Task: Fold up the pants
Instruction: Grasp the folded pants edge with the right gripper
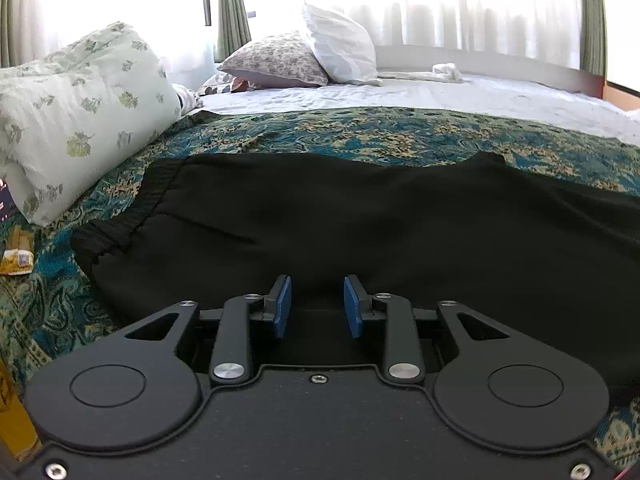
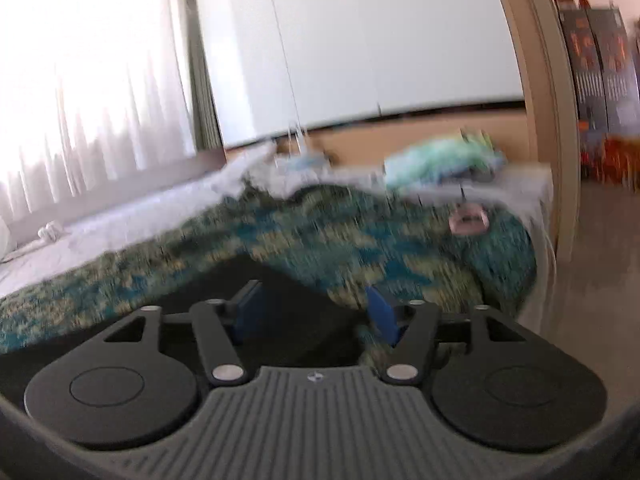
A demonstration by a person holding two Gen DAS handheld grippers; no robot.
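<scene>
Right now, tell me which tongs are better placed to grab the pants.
Probably the left tongs: they sit open right over the black pants, in sharp view. The right tongs are blurred, at the pants' edge over the patterned bedspread.

the left gripper (image 1: 318,304), black with blue rubber pads (image 1: 282,307), points gently downward, its jaws a narrow gap apart with only dark cloth lying under them, nothing pinched. the right gripper (image 2: 316,314), black on a ribbed grey body, is motion-blurred, its blue pads (image 2: 382,314) standing apart and clamping nothing.
</scene>
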